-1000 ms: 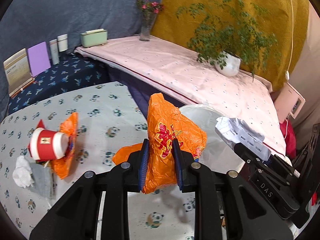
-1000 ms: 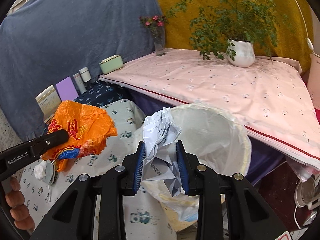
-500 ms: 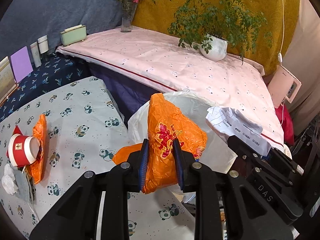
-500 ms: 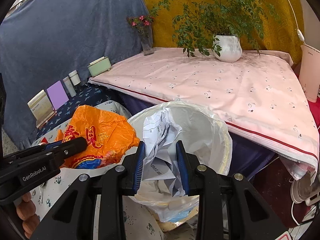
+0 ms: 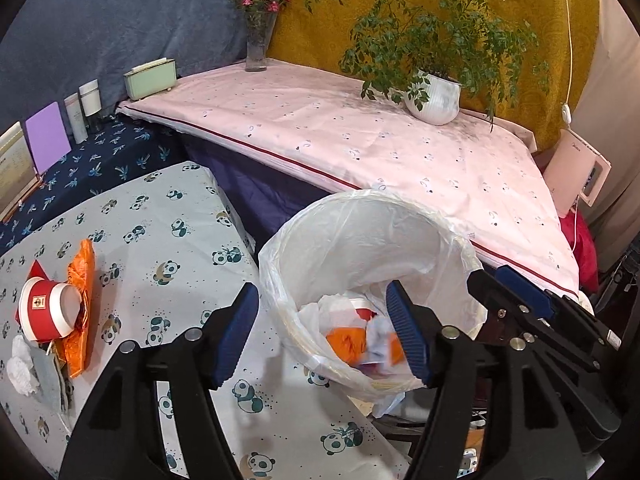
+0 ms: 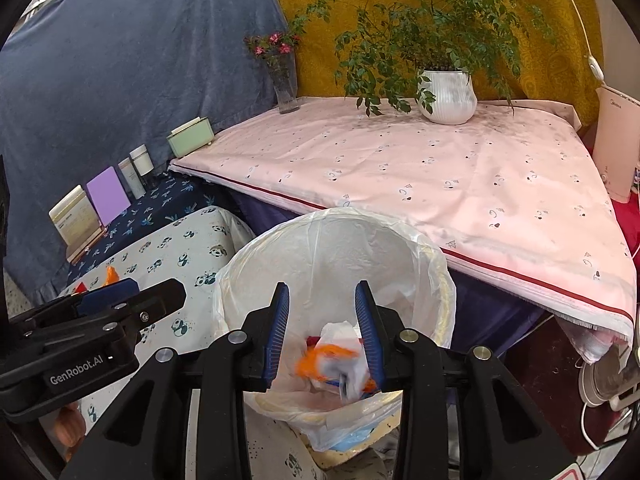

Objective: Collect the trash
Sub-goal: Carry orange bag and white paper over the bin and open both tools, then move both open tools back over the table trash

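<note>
Left gripper [image 5: 324,336] and right gripper [image 6: 324,330], jaws just parted, empty.

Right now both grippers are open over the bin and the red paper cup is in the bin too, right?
Not the cup. The left wrist view shows the red paper cup lying on the panda tablecloth. Both the left gripper and right gripper are open over the bin.

White plastic-lined trash bin [image 5: 352,240] beside right edge of panda-print tabletop [image 5: 160,240]. Crumpled orange bag [image 5: 347,340] and paper inside bin. Red paper cup [image 5: 50,314] on its side at tabletop's left, atop orange wrapper [image 5: 82,300]. Pink-sheeted bed [image 5: 360,148] behind bin, white potted plant [image 5: 434,96] on it.
</note>
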The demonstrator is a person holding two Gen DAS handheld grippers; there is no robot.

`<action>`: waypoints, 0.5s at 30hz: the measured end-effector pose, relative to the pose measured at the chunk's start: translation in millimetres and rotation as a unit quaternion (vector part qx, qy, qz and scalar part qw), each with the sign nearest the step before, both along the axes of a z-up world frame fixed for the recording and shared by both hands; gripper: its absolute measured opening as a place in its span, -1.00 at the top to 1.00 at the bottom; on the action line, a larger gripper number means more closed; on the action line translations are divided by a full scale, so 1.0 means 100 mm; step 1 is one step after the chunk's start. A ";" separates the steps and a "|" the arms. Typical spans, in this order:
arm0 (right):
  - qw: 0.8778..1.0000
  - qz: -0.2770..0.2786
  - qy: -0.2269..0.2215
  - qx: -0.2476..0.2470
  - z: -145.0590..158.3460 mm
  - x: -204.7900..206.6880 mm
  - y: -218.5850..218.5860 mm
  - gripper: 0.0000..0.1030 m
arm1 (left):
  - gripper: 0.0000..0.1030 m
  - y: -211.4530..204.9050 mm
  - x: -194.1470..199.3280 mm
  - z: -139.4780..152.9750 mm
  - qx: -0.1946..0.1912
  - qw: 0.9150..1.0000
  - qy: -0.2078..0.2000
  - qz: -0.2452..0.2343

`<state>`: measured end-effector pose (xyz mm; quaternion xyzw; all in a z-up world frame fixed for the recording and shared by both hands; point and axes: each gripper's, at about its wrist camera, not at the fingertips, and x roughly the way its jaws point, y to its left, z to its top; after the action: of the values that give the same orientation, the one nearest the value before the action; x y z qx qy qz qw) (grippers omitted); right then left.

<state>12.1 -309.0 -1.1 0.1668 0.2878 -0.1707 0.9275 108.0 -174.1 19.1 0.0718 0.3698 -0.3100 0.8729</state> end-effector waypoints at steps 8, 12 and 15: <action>1.000 0.008 -0.002 -0.003 0.03 0.01 0.06 0.26 | -0.22 0.08 0.00 0.01 0.000 1.000 -0.001 0.010; 1.000 0.013 -0.002 -0.004 0.04 0.02 0.11 0.26 | -0.22 0.14 0.01 0.03 -0.002 1.000 -0.002 0.014; 1.000 0.016 -0.002 -0.006 0.05 0.02 0.15 0.26 | -0.22 0.20 0.00 0.04 -0.004 1.000 -0.003 0.019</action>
<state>14.0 -294.2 3.9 0.1573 0.2879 -0.1574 0.9314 108.0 -154.0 23.2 0.0622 0.3677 -0.2945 0.8799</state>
